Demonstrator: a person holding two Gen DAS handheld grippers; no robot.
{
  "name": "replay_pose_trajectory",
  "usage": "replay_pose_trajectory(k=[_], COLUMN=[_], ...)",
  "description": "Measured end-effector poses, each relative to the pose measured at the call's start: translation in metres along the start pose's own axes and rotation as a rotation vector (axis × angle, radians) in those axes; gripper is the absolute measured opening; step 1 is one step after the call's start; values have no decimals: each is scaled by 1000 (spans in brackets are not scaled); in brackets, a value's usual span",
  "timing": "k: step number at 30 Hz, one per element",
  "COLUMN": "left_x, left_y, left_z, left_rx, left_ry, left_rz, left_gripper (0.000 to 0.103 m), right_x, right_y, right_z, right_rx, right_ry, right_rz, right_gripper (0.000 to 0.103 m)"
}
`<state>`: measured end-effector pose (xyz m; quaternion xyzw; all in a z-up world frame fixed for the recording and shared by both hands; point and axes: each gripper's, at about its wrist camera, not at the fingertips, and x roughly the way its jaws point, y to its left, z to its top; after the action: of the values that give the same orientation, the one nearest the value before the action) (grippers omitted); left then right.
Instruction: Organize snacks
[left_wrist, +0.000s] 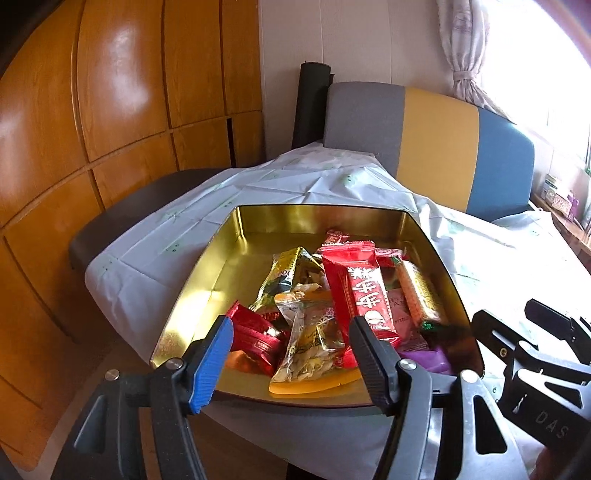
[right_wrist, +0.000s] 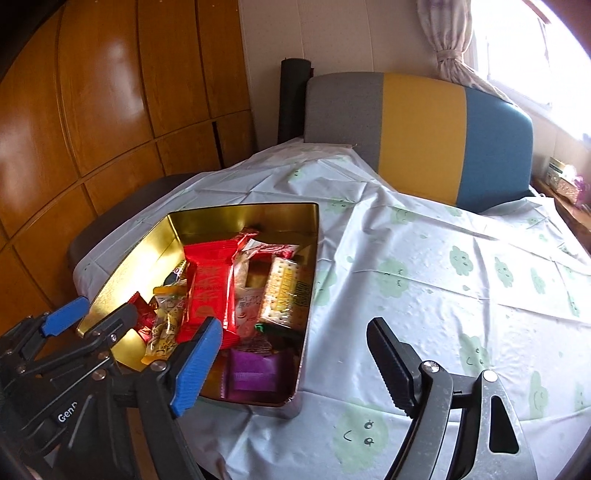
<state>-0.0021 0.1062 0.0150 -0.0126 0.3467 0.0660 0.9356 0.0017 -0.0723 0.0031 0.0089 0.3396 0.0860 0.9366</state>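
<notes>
Now both the left gripper and right gripper hang released and empty, snacks piled in the gold tin just ahead of the jaws — sorting looks near done, next likely closing up.

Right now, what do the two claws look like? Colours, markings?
Both match: the left claw and right claw each have one blue ribbed pad and one black ribbed pad on dark grey plastic arms with silver pivot screws and cut-out slots. White lettering shows on their bodies: "DAS" on one, "Gen" on the other. No cables or sleeves visible.
</notes>
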Motion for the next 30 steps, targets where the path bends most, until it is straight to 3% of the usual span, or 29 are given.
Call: replay_pose_trajectory(k=[3,30], left_x=[-2,-2], left_y=[-1,-1], left_z=[1,1], left_rx=[-5,-2], left_ry=[-10,-26], left_rz=[2,66], left_gripper=[72,72], right_x=[-1,0], right_y=[-1,0], right_z=[-1,-4], right_rx=[1,3], right_ry=[-1,-2], right_rz=[-1,4], right_gripper=[83,86])
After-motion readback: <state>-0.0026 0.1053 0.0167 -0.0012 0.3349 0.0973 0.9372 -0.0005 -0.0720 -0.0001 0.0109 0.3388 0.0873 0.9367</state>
